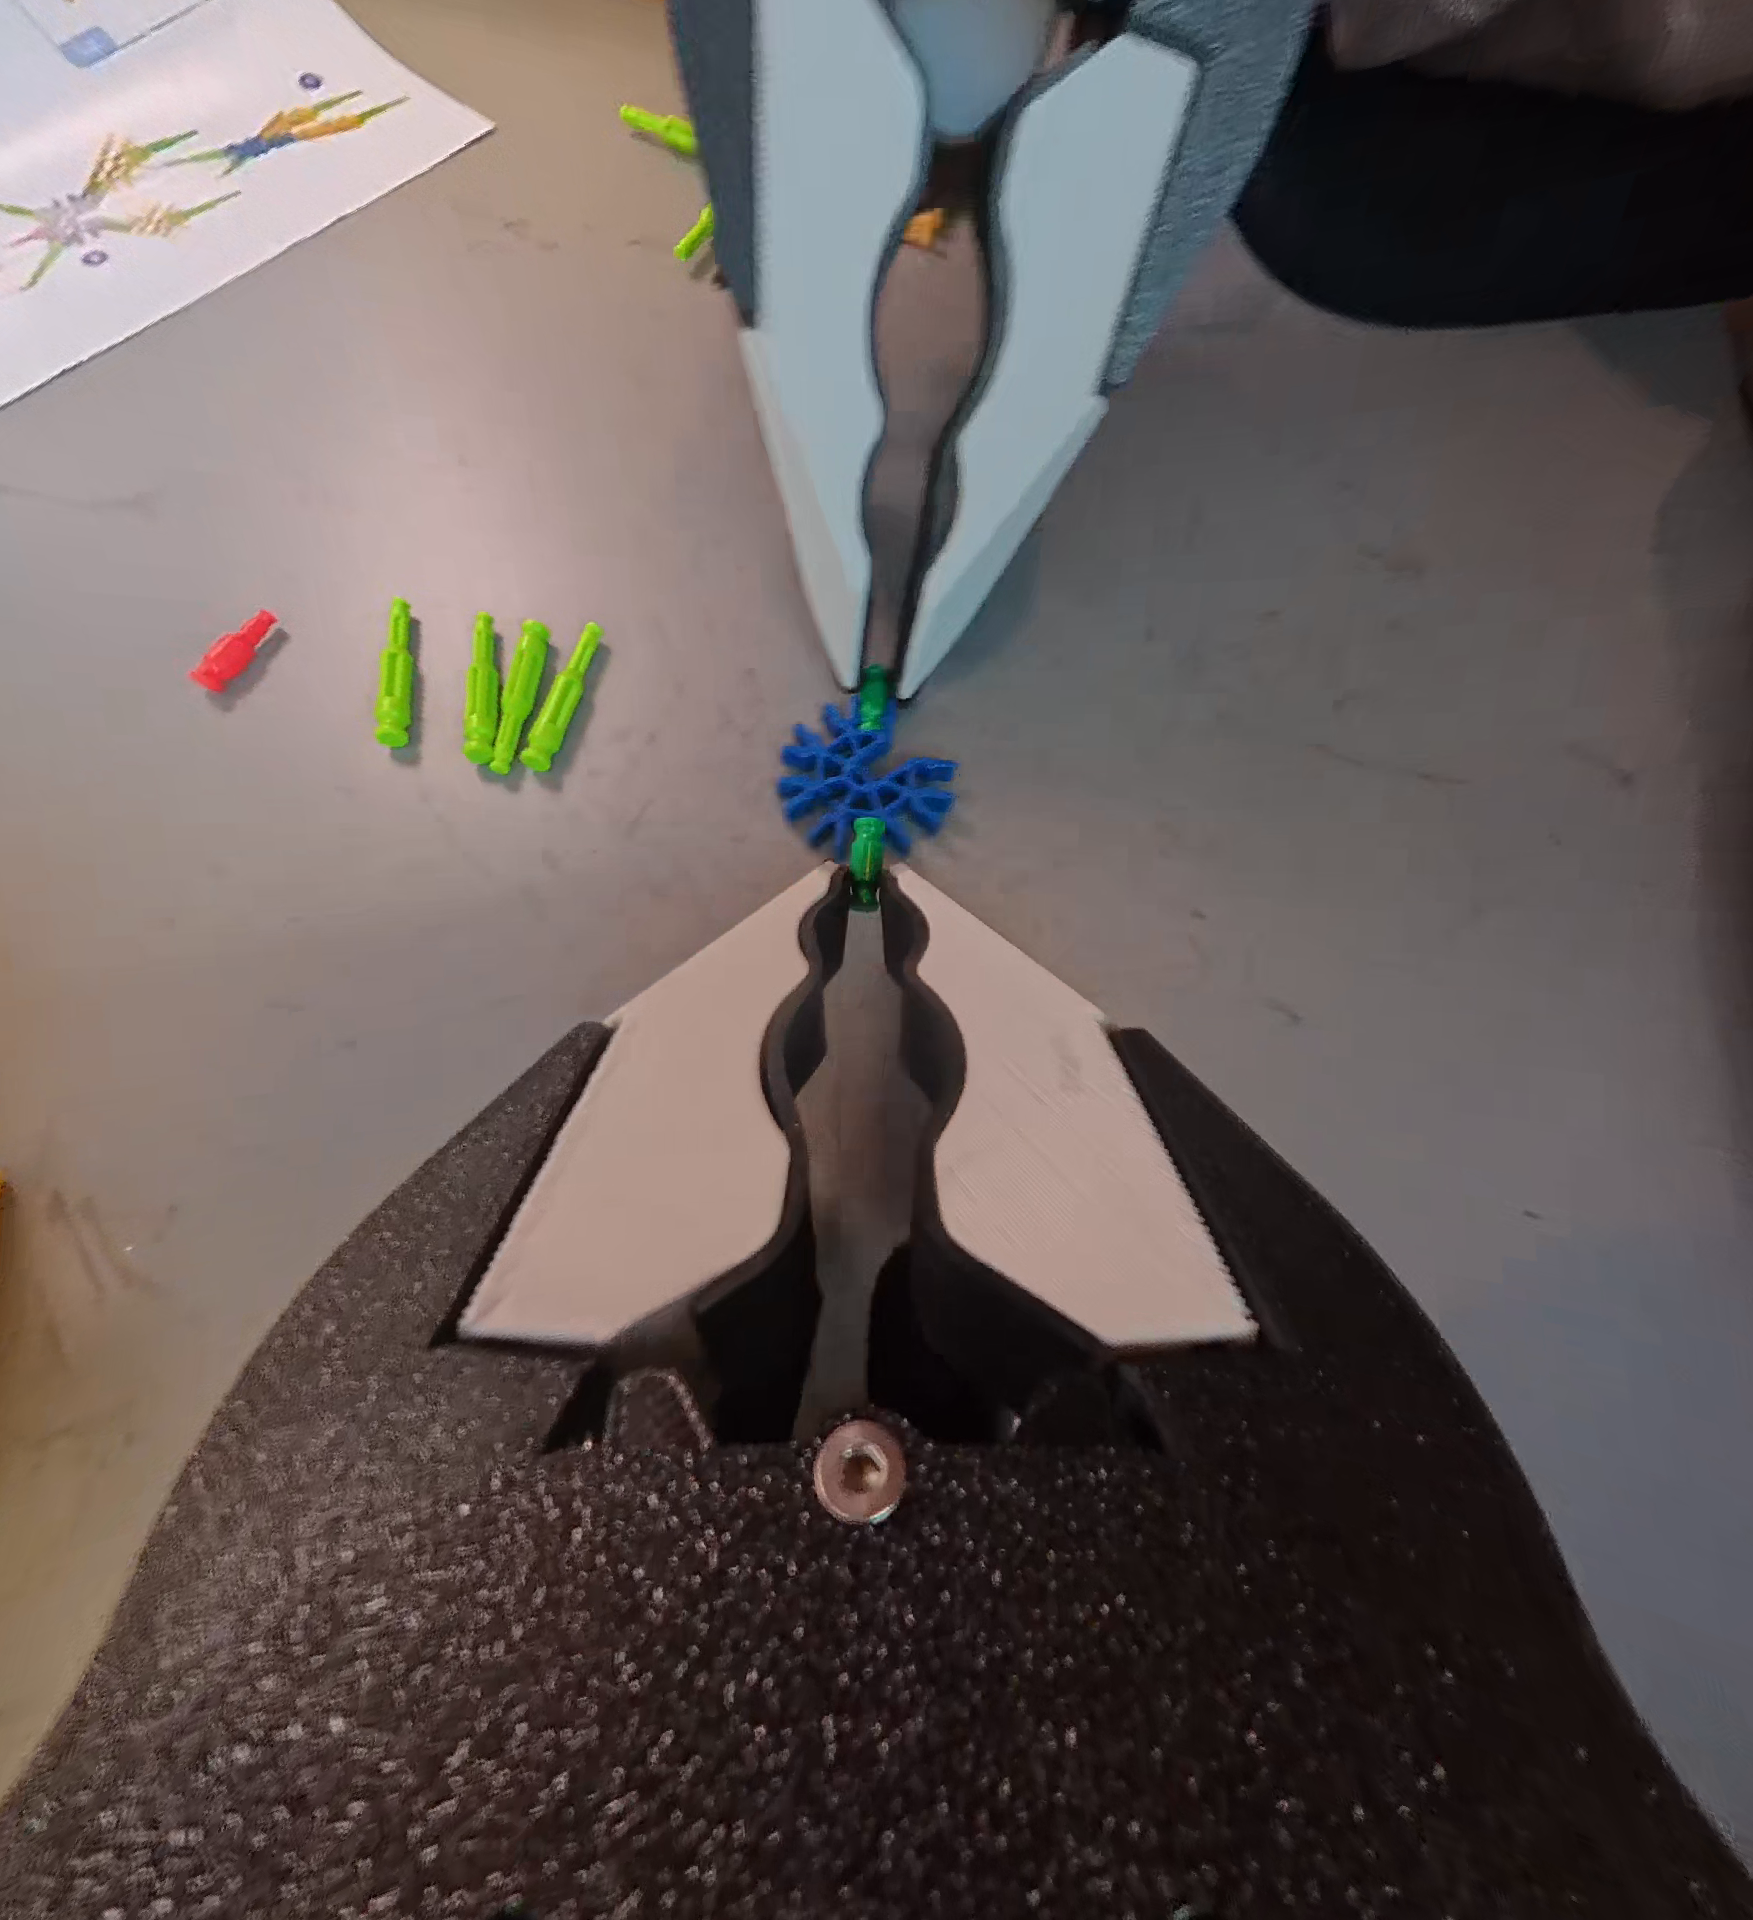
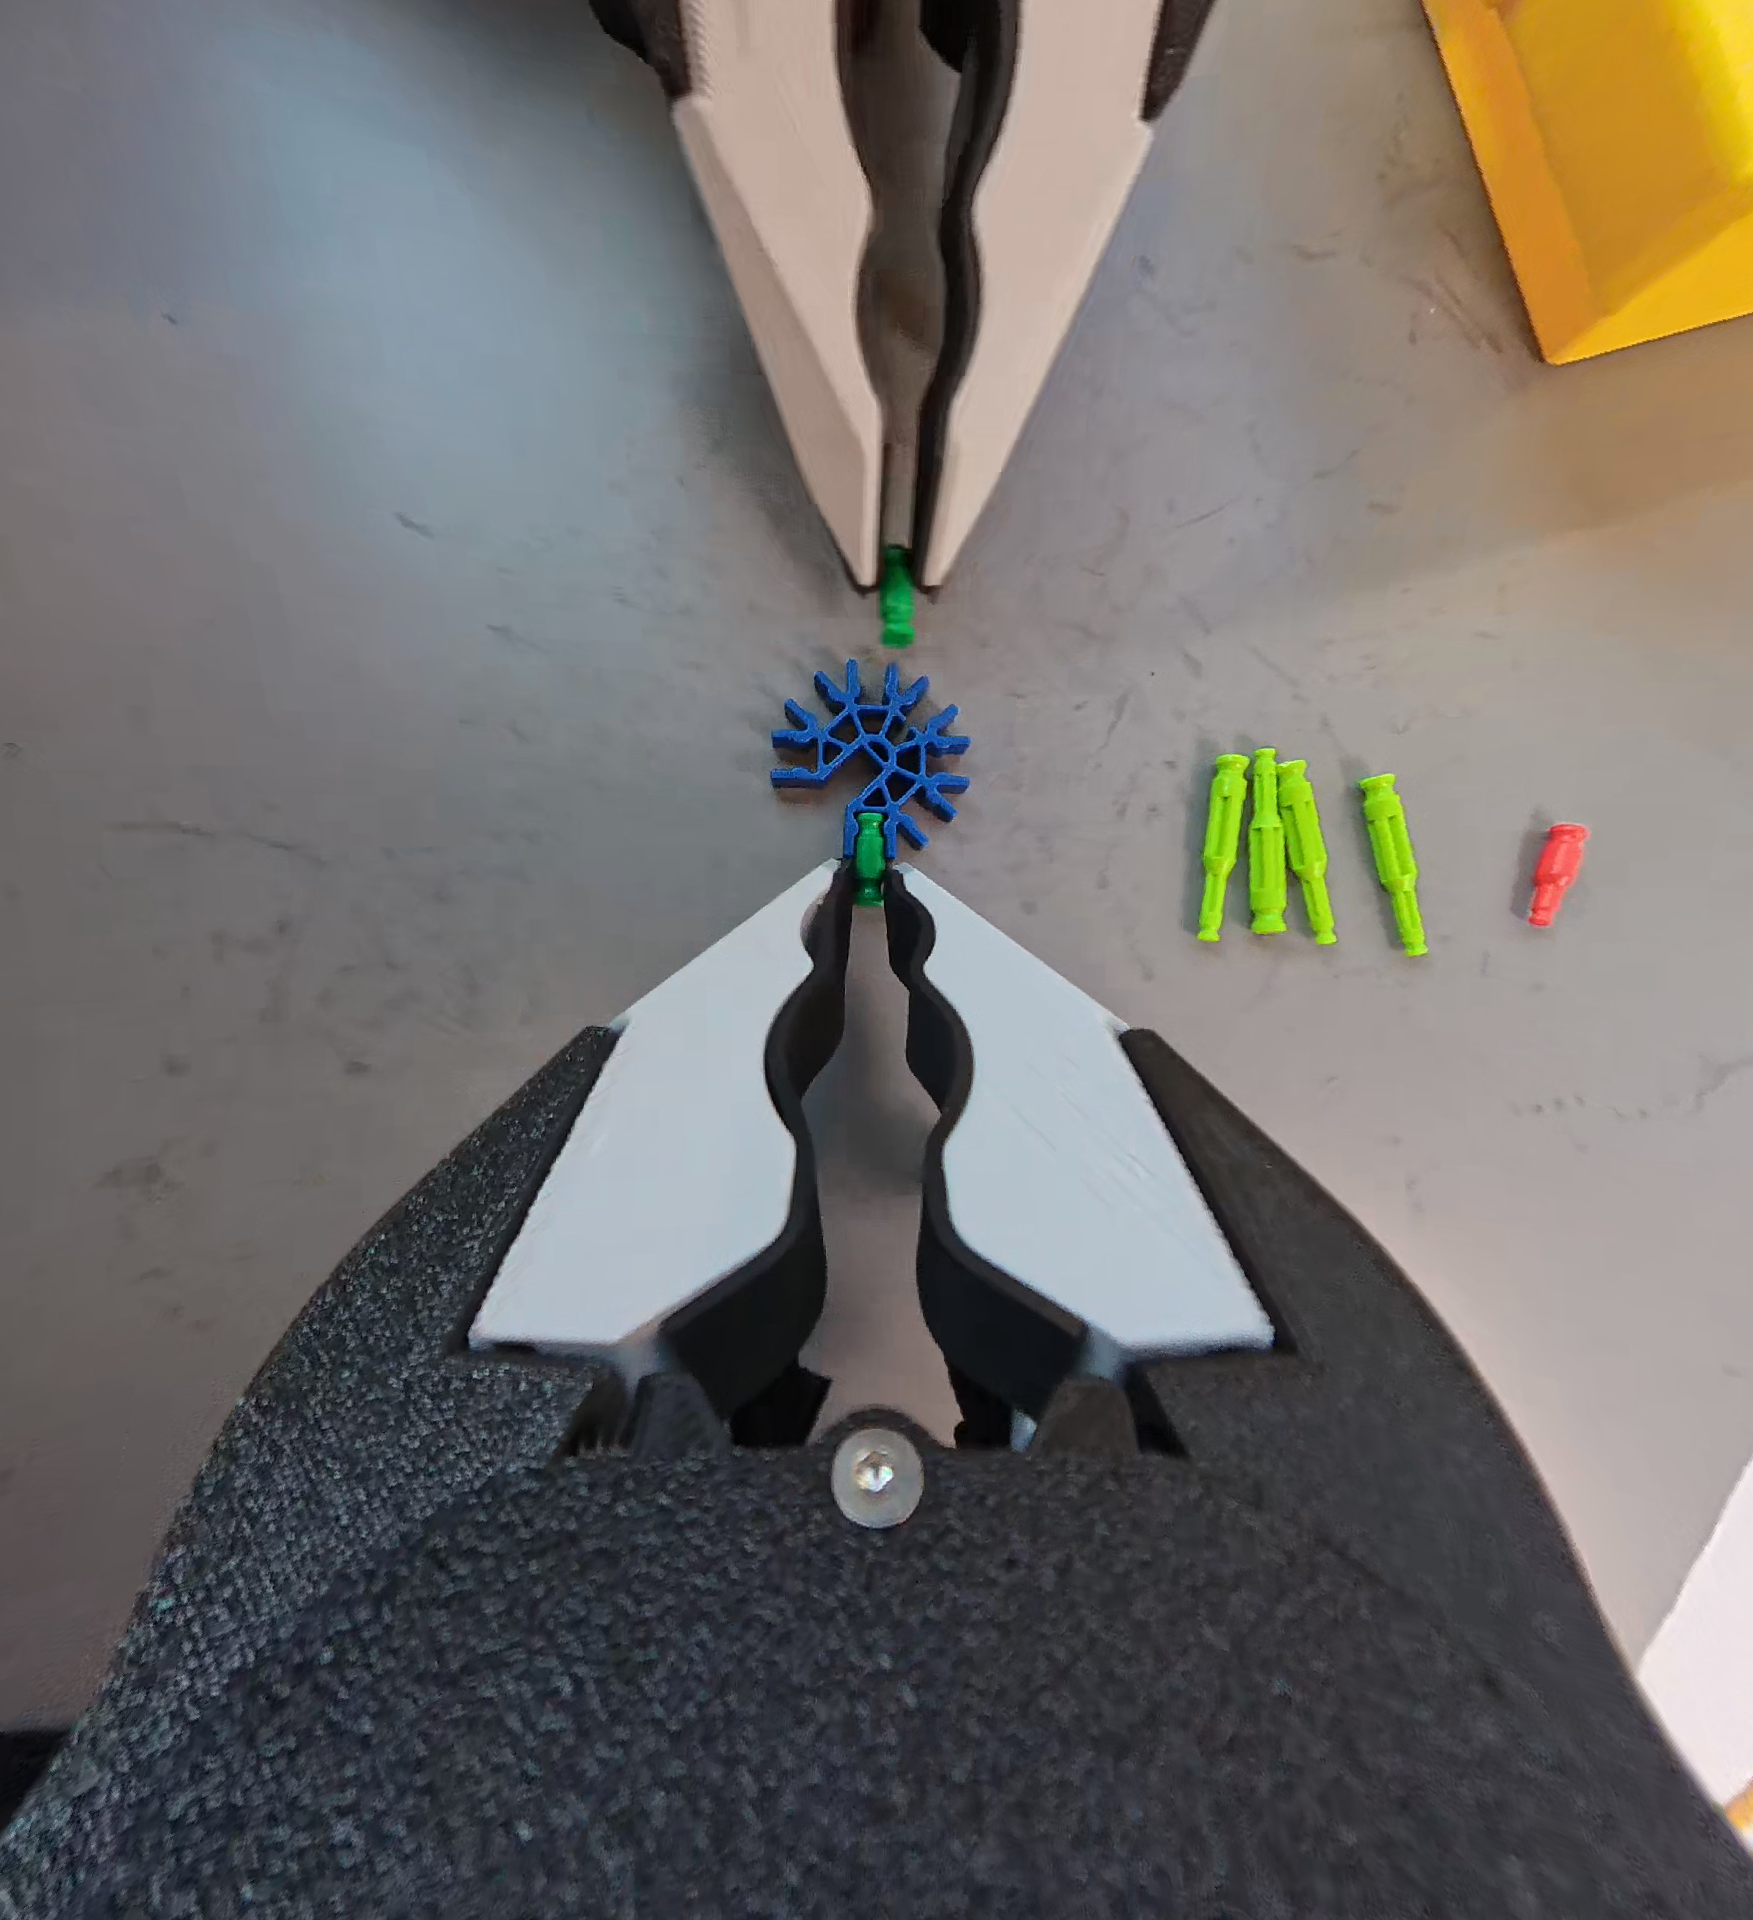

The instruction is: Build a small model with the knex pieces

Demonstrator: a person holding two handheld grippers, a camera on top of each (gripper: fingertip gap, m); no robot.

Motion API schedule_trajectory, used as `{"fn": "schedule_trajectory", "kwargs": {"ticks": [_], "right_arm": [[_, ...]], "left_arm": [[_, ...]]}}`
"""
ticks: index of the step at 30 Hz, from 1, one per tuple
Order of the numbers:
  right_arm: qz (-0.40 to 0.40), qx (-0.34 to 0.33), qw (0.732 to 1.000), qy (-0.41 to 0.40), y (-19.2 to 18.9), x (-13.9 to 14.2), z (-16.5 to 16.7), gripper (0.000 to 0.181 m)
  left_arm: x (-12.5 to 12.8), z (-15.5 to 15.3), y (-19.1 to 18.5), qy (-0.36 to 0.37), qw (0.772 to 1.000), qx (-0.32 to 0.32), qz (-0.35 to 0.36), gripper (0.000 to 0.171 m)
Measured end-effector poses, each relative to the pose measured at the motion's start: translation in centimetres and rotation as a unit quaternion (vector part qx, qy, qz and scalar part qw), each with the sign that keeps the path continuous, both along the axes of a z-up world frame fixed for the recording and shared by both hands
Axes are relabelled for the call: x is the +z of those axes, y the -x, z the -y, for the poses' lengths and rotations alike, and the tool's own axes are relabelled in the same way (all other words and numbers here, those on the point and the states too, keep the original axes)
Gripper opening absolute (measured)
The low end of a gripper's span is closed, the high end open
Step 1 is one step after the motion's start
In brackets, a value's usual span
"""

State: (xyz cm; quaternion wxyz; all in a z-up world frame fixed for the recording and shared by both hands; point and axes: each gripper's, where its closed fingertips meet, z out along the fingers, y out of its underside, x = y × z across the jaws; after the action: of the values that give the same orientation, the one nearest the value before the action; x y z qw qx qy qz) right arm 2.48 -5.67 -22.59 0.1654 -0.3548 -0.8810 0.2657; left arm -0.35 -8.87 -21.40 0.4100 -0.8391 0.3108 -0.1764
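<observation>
Grey and a little scratched, the bench [image 2: 332, 520] carries all the small plastic pieces. The right tongs [image 2: 864, 883] are clenched on a short dark green rod [image 2: 868, 854], and this rod is plugged into one slot of a blue snowflake-shaped connector [image 2: 872, 750]. The connector therefore sits just past the tips of the right tongs, between the two grippers.

The left tongs [image 1: 864, 883] come from the opposite side and grip a second dark green rod [image 1: 865, 854] at their tips. In the right wrist view this second rod [image 2: 895, 608] is near the connector but apart from it, with a small gap. In the left wrist view the rod overlaps the edge of the connector [image 1: 867, 774], so from there I cannot tell if they touch.

Beside the connector lie four light green rods [image 2: 1308, 847], three of them close together and one a little apart, and further out one red rod [image 2: 1554, 857]. A yellow box [image 2: 1630, 177] stands at the edge, and a printed instruction sheet [image 1: 124, 187] lies on the bench.
</observation>
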Motion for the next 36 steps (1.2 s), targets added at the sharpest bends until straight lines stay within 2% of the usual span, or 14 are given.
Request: {"fn": "schedule_trajectory", "kwargs": {"ticks": [3, 5, 7, 10, 15, 17, 22, 29, 33, 36], "right_arm": [[-0.008, 0.003, 0.999, -0.039, 1.3, 0.2, -1.9, 0.01], [-0.025, -0.005, 0.999, -0.046, 1.8, 1.3, -2.5, 0.014], [-0.049, -0.012, 0.999, -0.007, 1.7, 3.1, -1.6, 0.015], [-0.07, -0.008, 0.995, 0.071, 0.5, 4.7, 1.5, 0.016], [-0.098, -0.029, 0.989, 0.108, 0.0, 4.8, 4.0, 0.013], [-0.104, -0.033, 0.989, 0.103, 0.1, 4.6, 4.1, 0.006], [-0.102, -0.041, 0.988, 0.109, 0.2, 4.2, 3.7, 0.009], [-0.094, -0.052, 0.987, 0.119, -0.1, 3.6, 3.5, 0.003], [-0.086, -0.107, 0.986, 0.099, -0.1, 3.0, 1.4, 0.003], [-0.069, -0.144, 0.984, 0.08, -0.1, 2.0, 0.5, 0.003]], "left_arm": [[1.1, 0.5, -1.3, -0.018, 0.999, -0.029, 0.021, 0.006], [1.3, 0.5, -1.7, -0.032, 0.999, -0.031, 0.019, 0.006], [1.7, 0.3, -1.8, -0.048, 0.998, -0.03, 0.016, 0.006], [2.5, 0.3, -2.3, -0.071, 0.997, -0.036, 0.024, 0.006], [3.2, 0.5, -3.2, -0.089, 0.994, -0.053, 0.031, 0.006], [3.1, 0.6, -3.4, -0.087, 0.994, -0.055, 0.032, 0.006], [3.0, 0.5, -3.2, -0.087, 0.994, -0.053, 0.031, 0.006], [2.9, 0.3, -3.0, -0.086, 0.995, -0.045, 0.034, 0.007], [2.2, -1.4, -0.7, -0.057, 0.998, 0.013, 0.037, 0.037], [1.4, -2.6, -0.3, -0.037, 0.999, 0.025, 0.02, 0.047]]}}
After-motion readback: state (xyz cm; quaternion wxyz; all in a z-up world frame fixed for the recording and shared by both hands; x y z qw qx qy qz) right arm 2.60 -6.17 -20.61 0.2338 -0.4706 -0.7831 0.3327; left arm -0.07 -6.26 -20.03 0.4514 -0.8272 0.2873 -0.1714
